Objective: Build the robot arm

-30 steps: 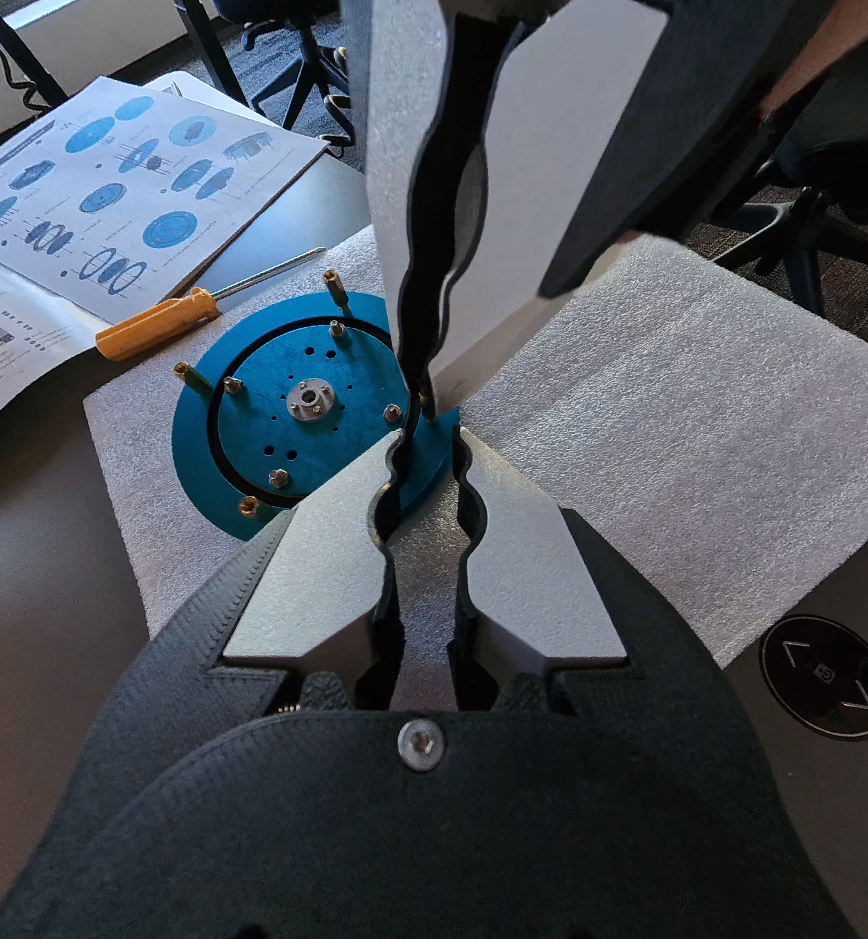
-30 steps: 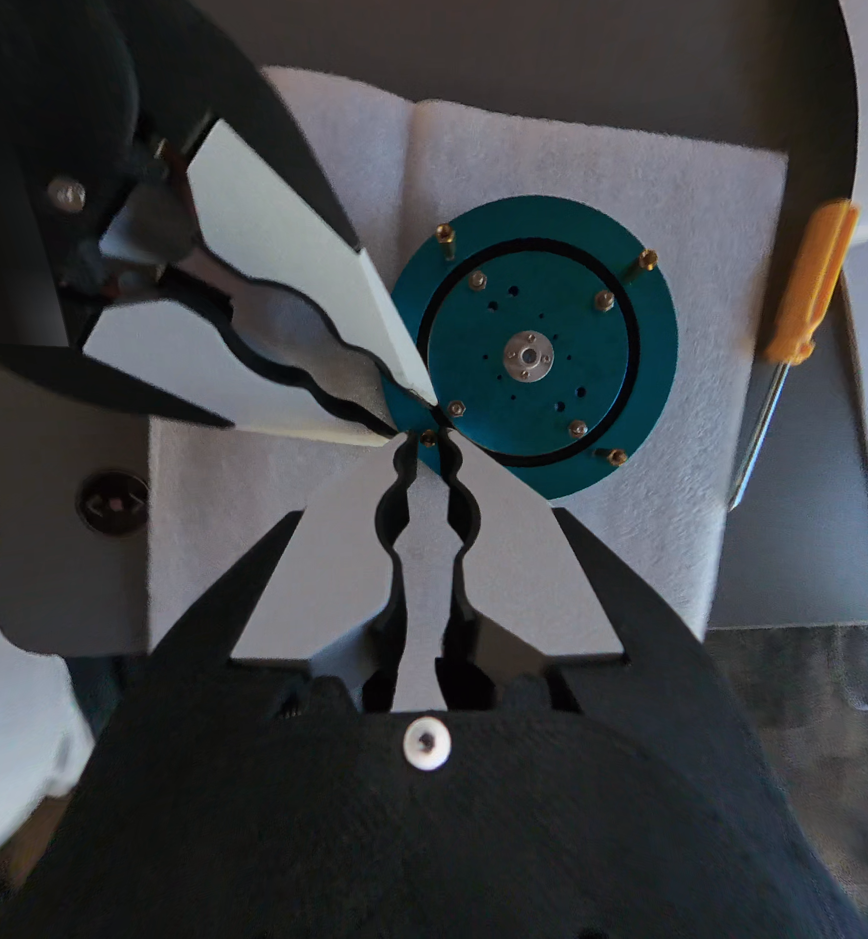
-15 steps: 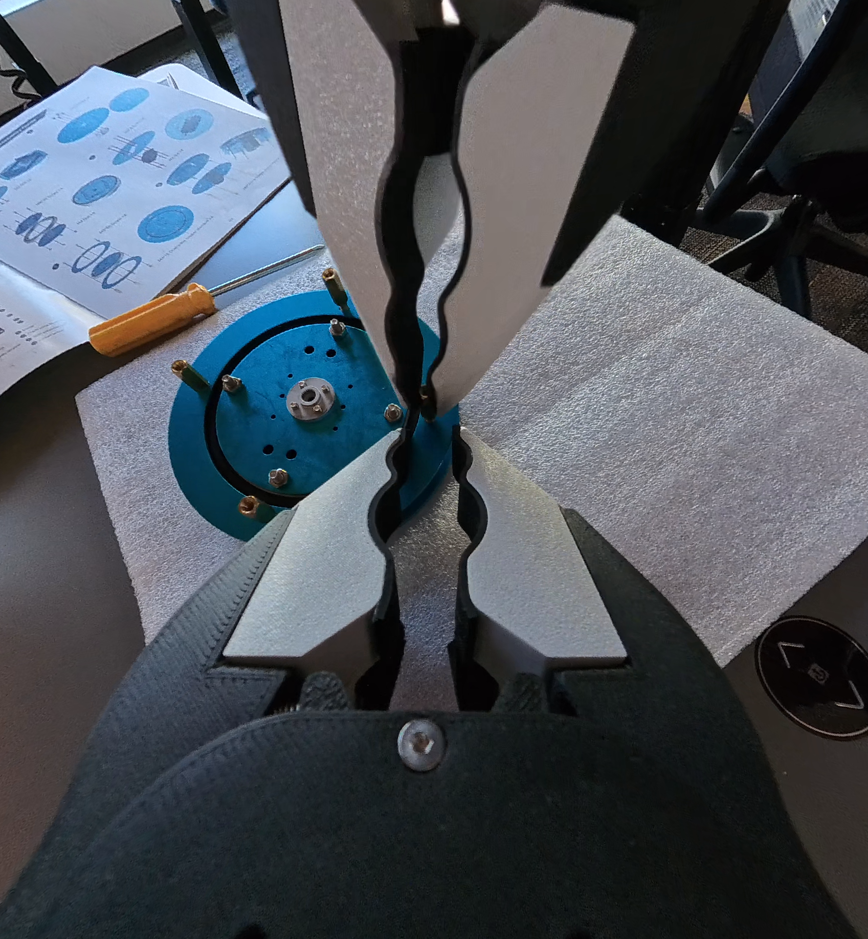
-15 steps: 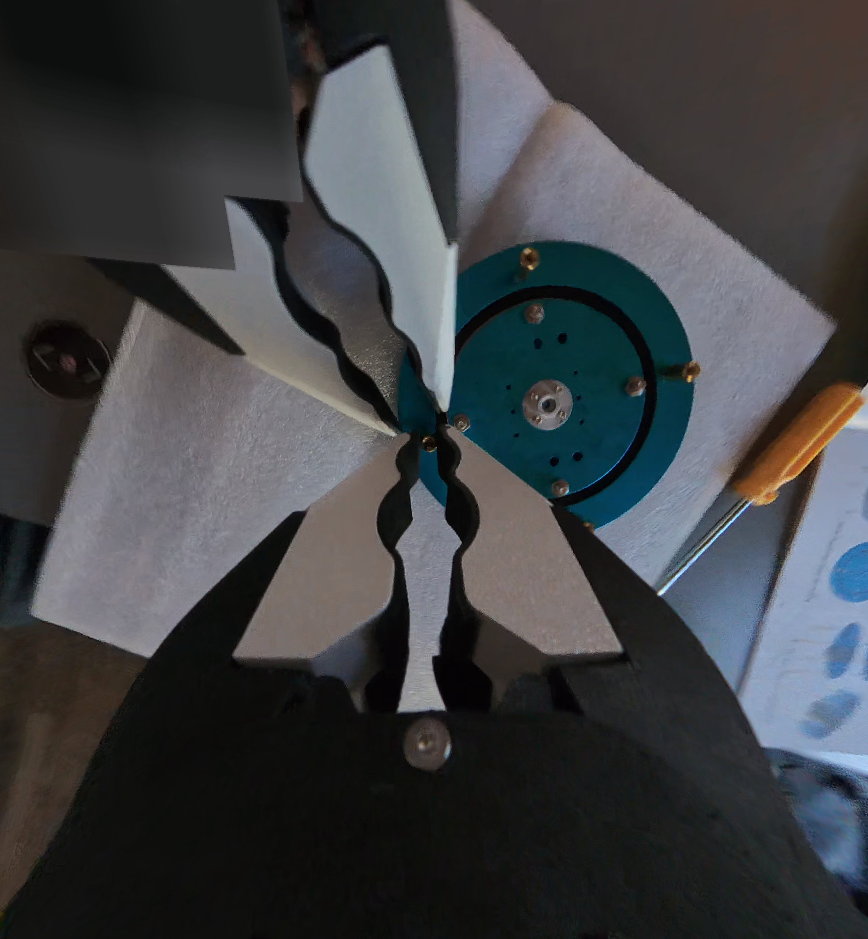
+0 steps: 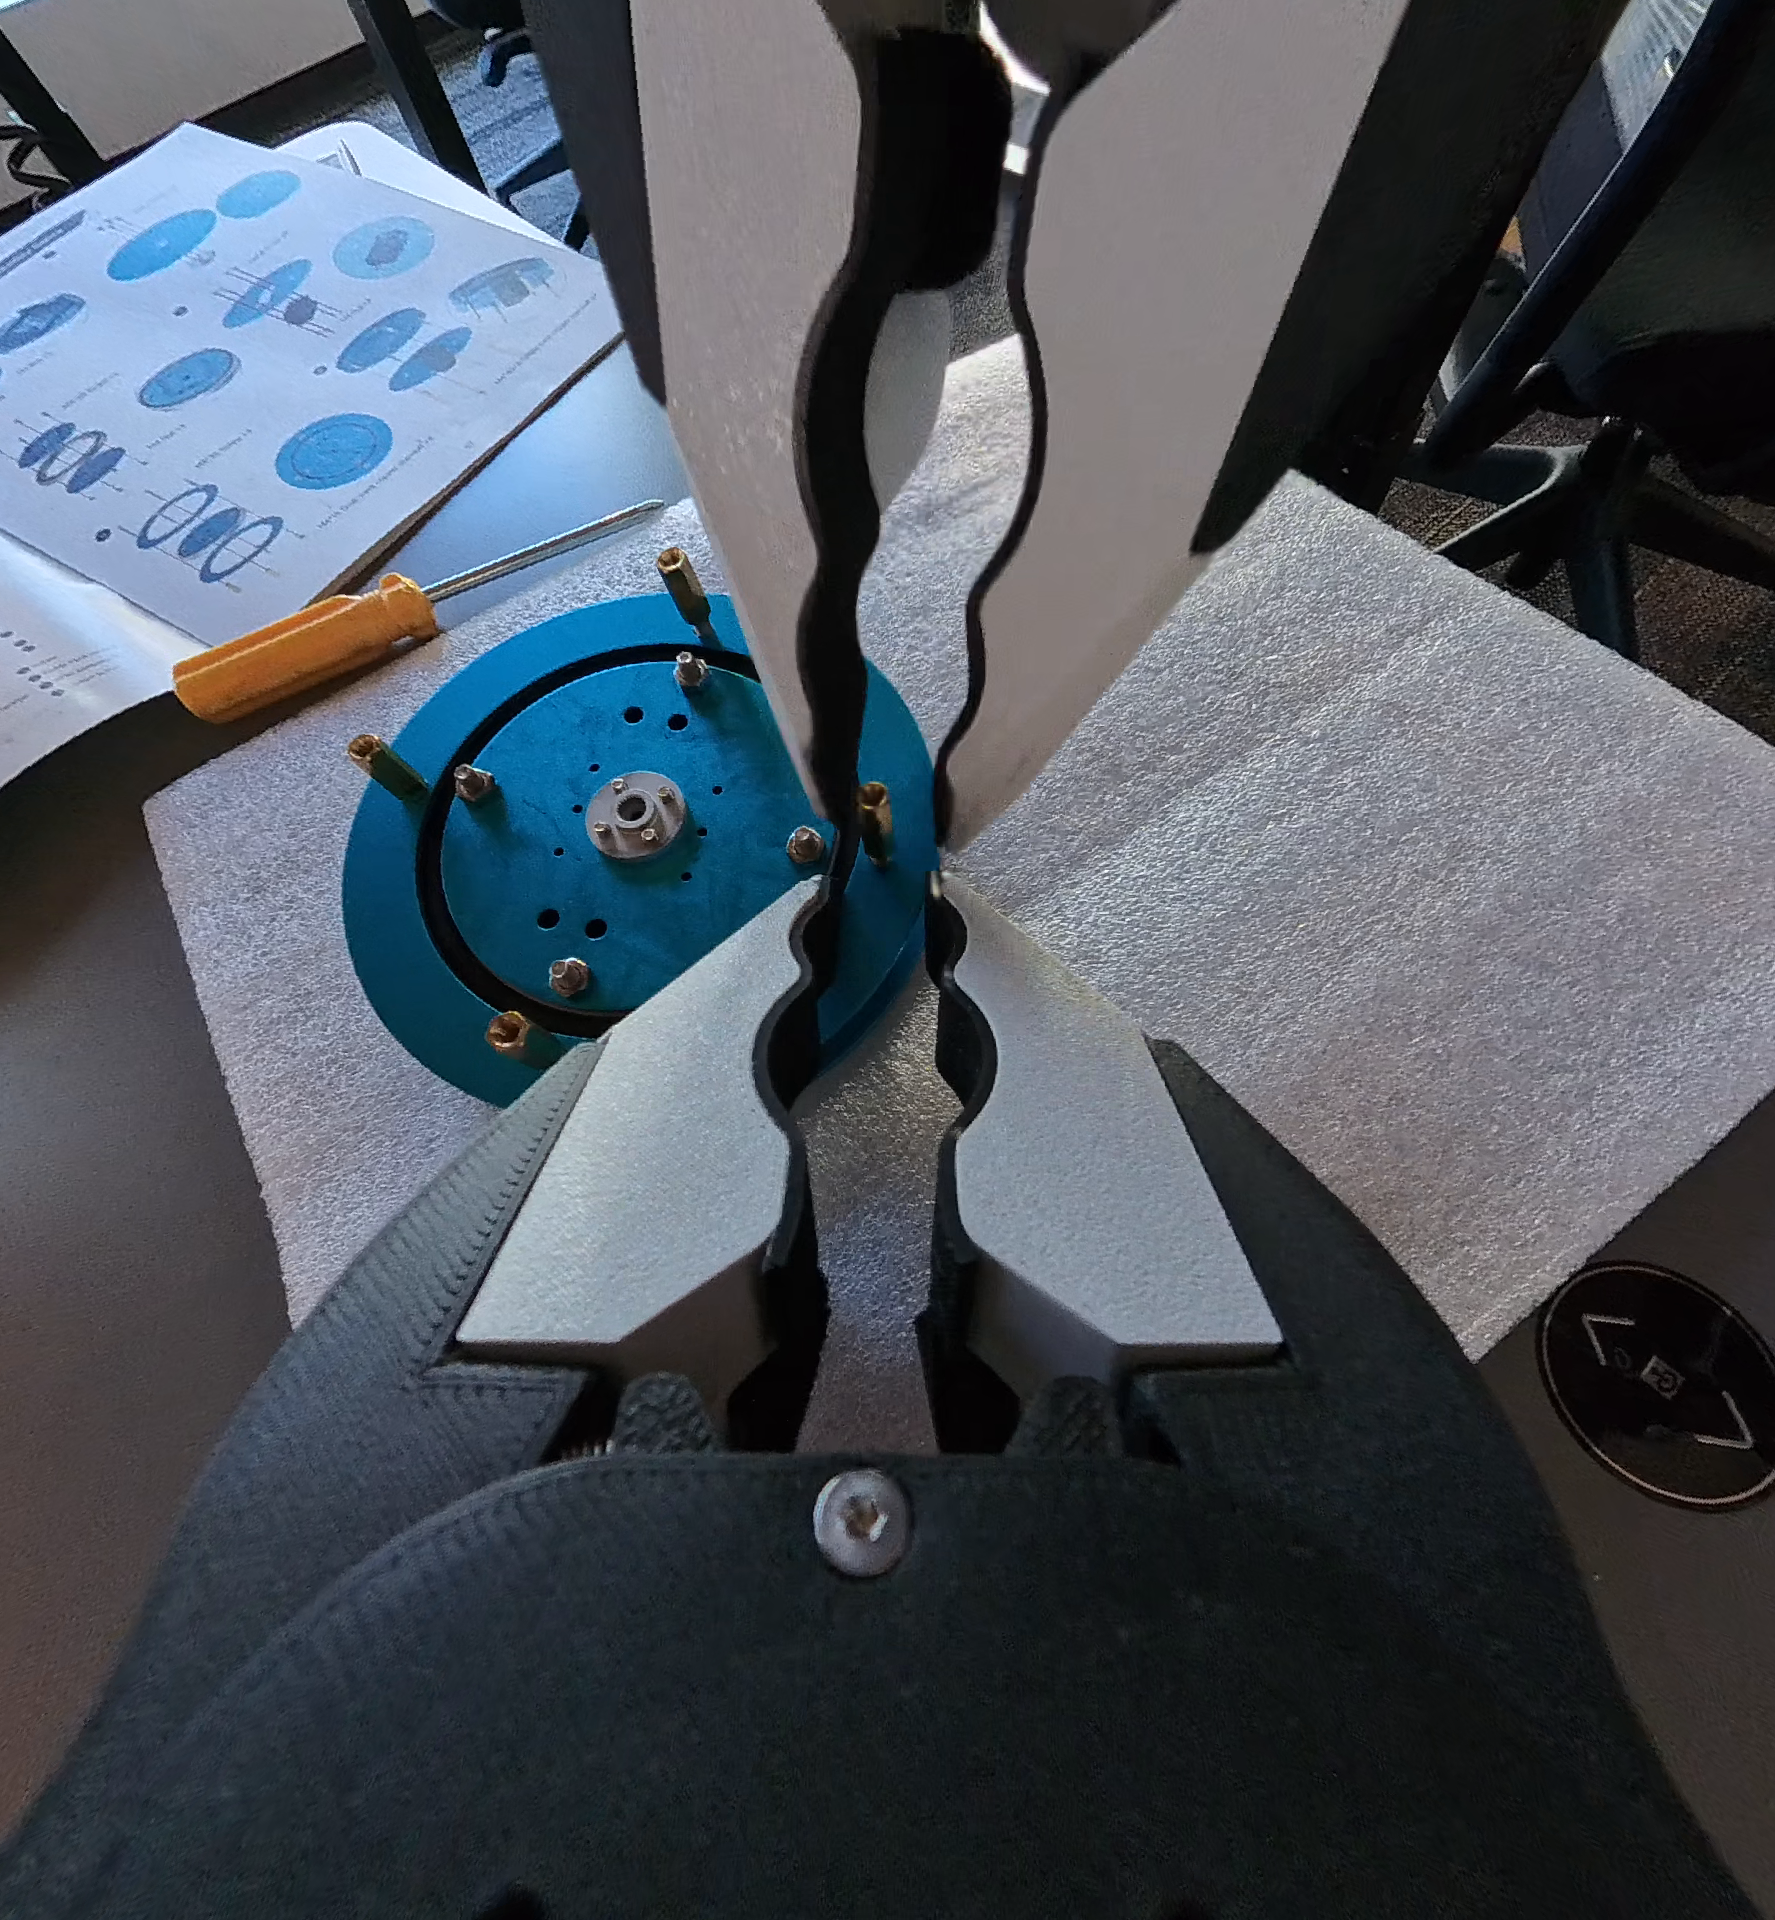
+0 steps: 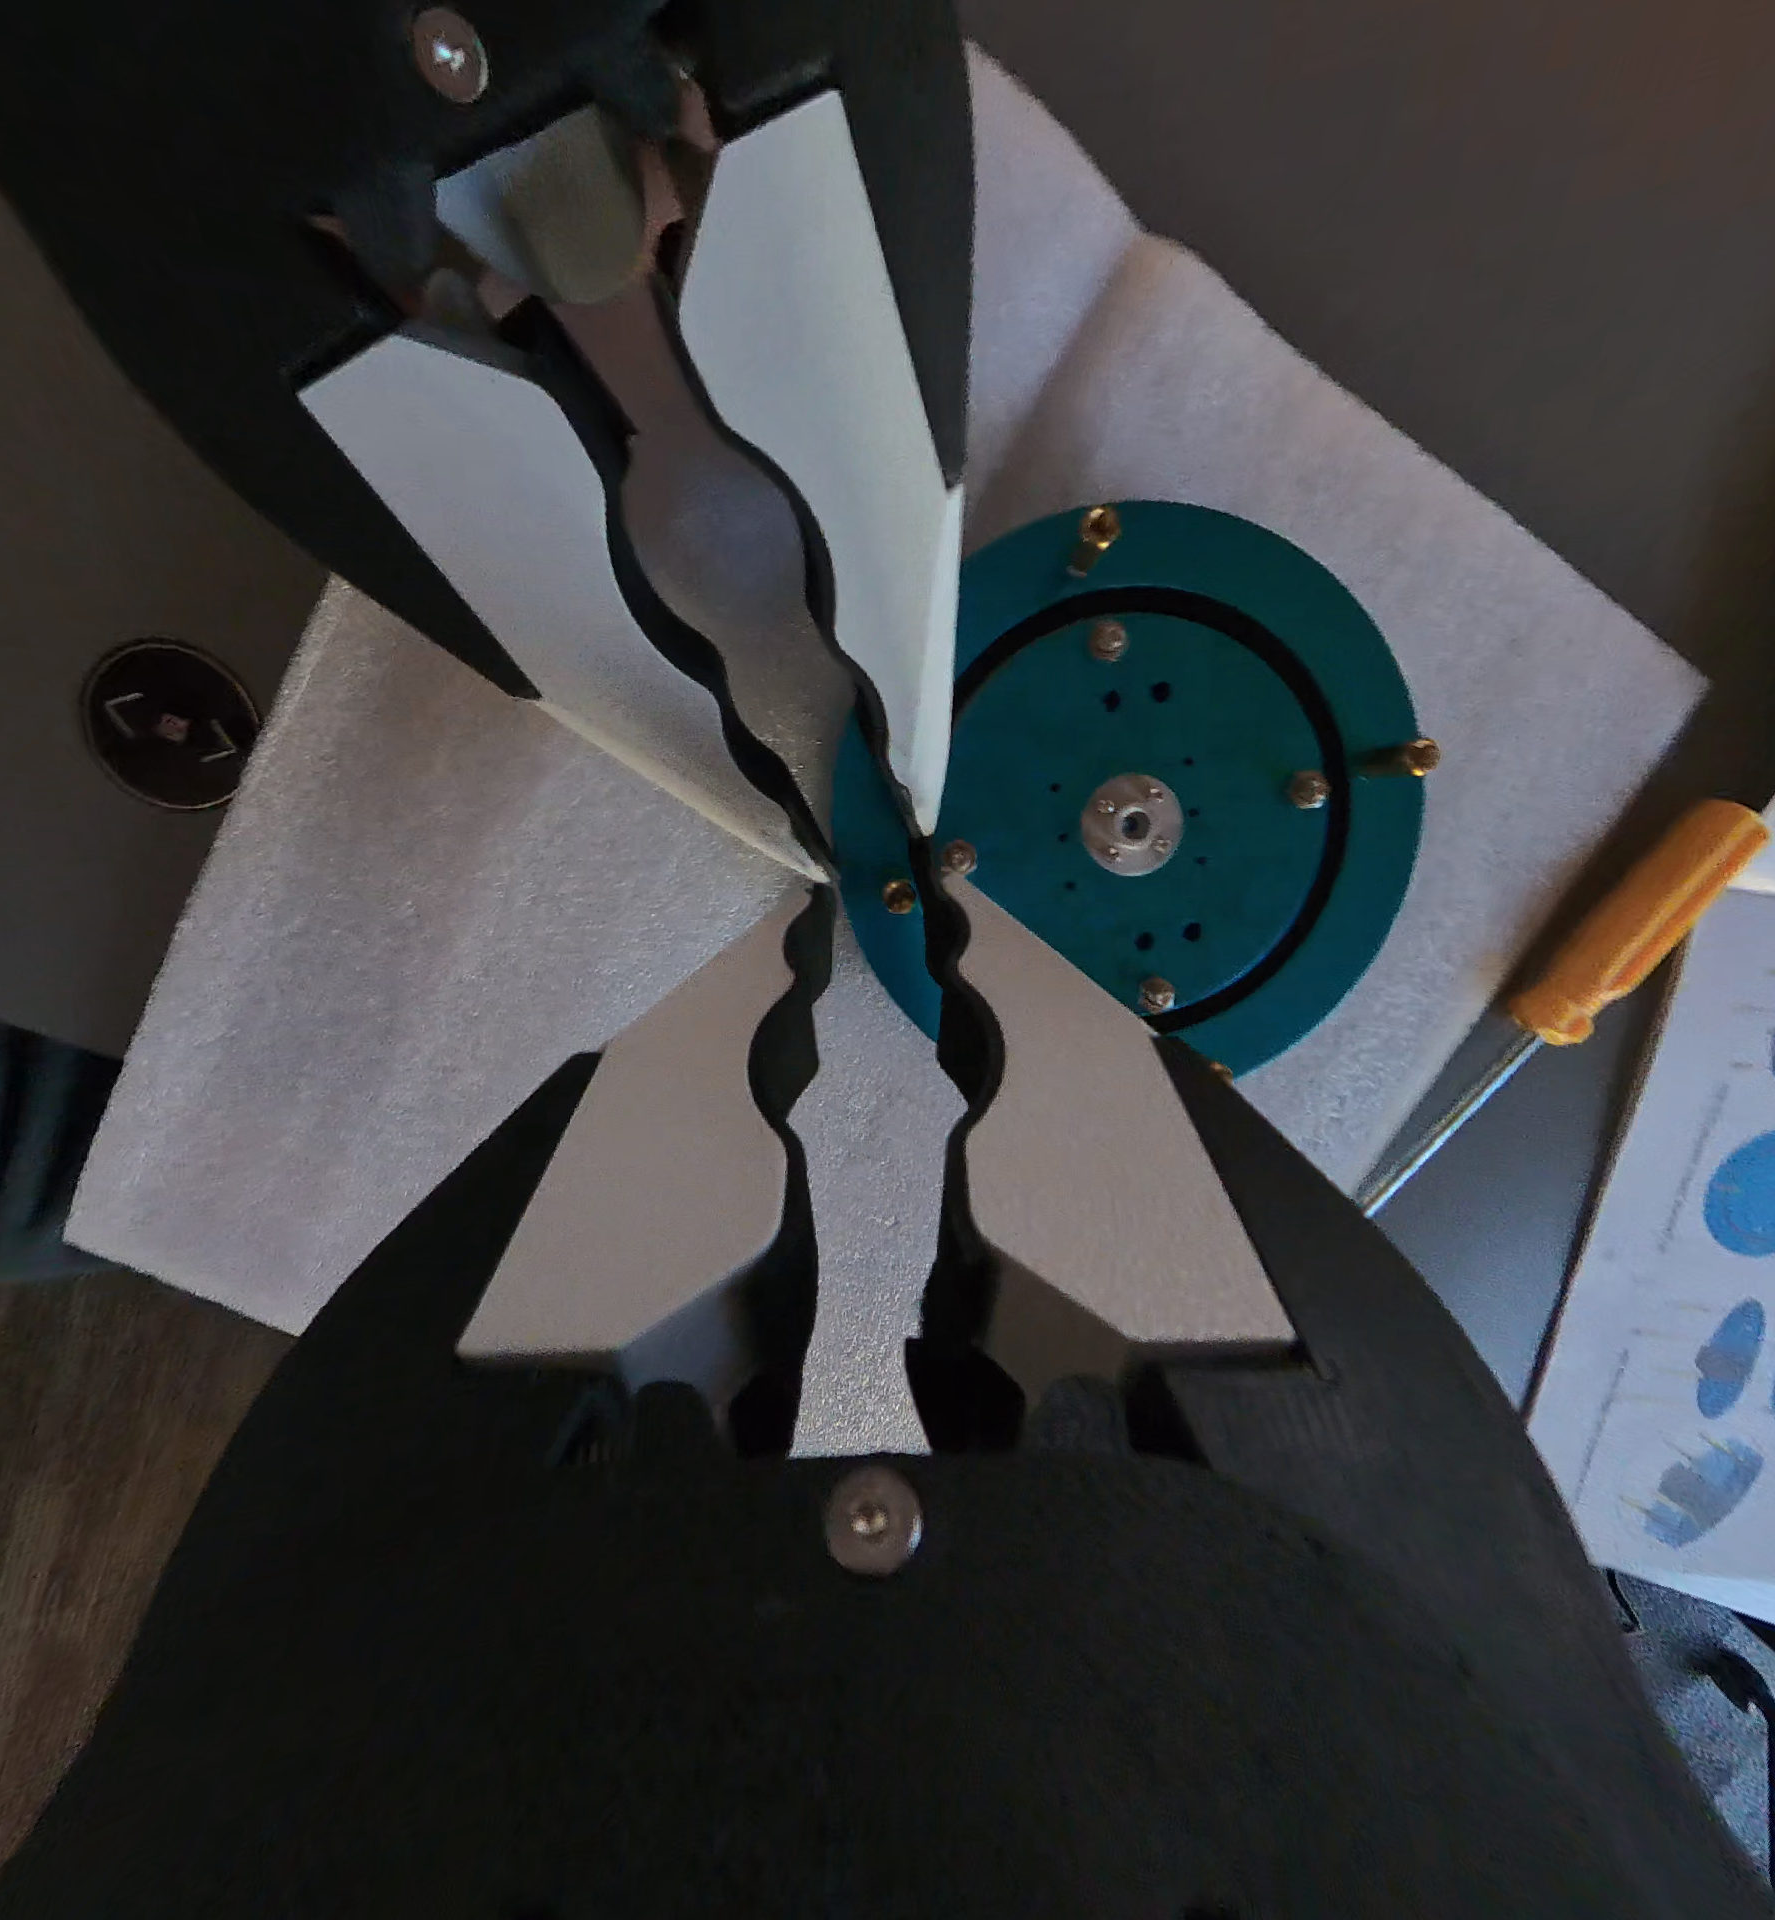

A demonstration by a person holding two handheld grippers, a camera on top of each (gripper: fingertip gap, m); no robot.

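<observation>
A blue disc (image 5: 509,831) lies flat on a white foam sheet (image 5: 1382,883). It has a black ring groove, a grey hub (image 5: 634,808), nuts, and brass standoffs along its rim. My left gripper (image 5: 881,883) is open, its tips straddling the disc's near-right rim. My right gripper (image 6: 888,894) comes down from above and is open. One upright brass standoff (image 5: 874,821) stands free between its fingertips. In the right wrist view the disc (image 6: 1226,831), this standoff (image 6: 899,894) and the left gripper (image 6: 872,847) meet tip to tip.
An orange-handled screwdriver (image 5: 301,649) lies behind the disc at the foam's edge. Printed sheets with blue diagrams (image 5: 187,364) lie at the far left. A round black desk grommet (image 5: 1664,1382) sits at the right. Office chairs (image 5: 1641,364) stand beyond the table. Left and right tips are no more than a few centimetres apart.
My right gripper was shut on the rim standoff and has opened, leaving it standing on the disc. The right gripper also swung round to face the left one. The left gripper stayed put.
</observation>
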